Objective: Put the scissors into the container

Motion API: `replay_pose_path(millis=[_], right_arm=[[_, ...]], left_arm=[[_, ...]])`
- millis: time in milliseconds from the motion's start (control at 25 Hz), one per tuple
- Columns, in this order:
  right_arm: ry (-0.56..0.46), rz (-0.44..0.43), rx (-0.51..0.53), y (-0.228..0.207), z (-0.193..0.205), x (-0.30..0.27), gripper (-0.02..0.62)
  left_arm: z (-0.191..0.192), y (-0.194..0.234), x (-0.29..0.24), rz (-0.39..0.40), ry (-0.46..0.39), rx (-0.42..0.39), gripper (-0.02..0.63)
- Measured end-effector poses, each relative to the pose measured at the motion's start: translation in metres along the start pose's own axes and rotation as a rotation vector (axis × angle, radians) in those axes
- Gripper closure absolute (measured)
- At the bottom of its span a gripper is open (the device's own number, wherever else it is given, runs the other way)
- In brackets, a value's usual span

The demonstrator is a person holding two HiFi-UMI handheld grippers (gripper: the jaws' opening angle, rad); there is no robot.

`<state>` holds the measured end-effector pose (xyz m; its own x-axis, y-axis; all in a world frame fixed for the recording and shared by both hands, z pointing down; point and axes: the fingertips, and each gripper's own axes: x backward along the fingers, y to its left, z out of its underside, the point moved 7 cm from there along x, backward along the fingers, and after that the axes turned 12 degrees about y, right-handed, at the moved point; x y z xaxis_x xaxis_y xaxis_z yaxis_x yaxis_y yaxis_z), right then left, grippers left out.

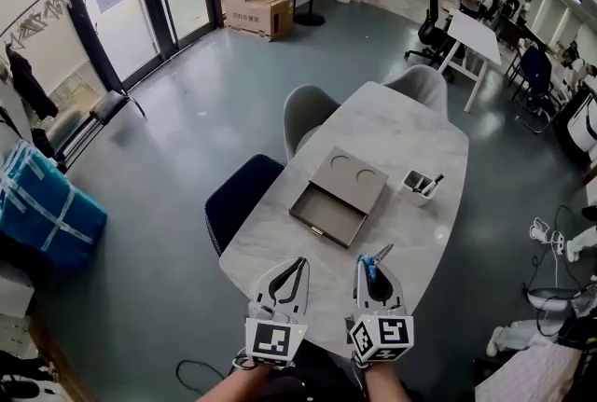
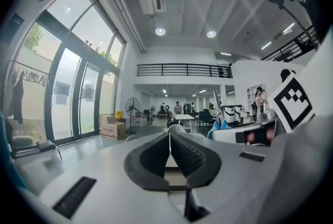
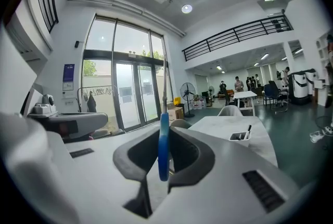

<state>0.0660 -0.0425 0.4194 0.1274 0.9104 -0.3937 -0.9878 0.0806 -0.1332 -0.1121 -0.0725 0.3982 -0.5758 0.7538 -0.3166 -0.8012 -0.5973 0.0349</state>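
We hold the scissors (image 3: 164, 147) by their thin blue handle, pinched in the right claw (image 1: 376, 271) above the near end of the bench (image 1: 401, 134), while the left claw (image 2: 169, 137) is closed on nothing; light, stiff and probably slick, they may pivot in that narrow pinch.

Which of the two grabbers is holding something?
The right gripper: its jaws pinch the blue-handled scissors. The left gripper has its jaws together with nothing between them.

drawer box (image 1: 338, 195) set mid-worktop (image 1: 392, 125) | container (image 1: 419, 187) placed at its 3 o'clock | scissors (image 1: 369, 266) found at its 6 o'clock | chair (image 1: 238, 200) set at 9 o'clock
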Motion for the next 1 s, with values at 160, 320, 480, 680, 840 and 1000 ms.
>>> replay_pose_path(millis=[160, 320, 480, 680, 840, 1000], right_arm=[[0.037, 0.0, 0.022, -0.019, 0.001, -0.034, 0.557], [0.086, 0.002, 0.074, -0.035, 0.002, -0.067, 0.557], [0.156, -0.001, 0.14, -0.05, 0.007, -0.103, 0.557], [0.284, -0.014, 0.276, -0.058, 0.024, -0.151, 0.557], [0.422, -0.016, 0.436, -0.065, 0.044, -0.189, 0.557], [0.559, -0.027, 0.562, -0.072, 0.067, -0.226, 0.557]], left_arm=[[0.006, 0.007, -0.037, 0.002, 0.028, 0.014, 0.589], [0.007, 0.012, -0.067, 0.014, 0.052, 0.006, 0.589], [0.011, 0.013, -0.093, 0.021, 0.074, 0.012, 0.589], [0.025, 0.021, -0.12, 0.014, 0.107, 0.028, 0.589], [0.038, 0.026, -0.139, 0.003, 0.124, 0.029, 0.589], [0.055, 0.03, -0.155, -0.005, 0.146, 0.035, 0.589]])
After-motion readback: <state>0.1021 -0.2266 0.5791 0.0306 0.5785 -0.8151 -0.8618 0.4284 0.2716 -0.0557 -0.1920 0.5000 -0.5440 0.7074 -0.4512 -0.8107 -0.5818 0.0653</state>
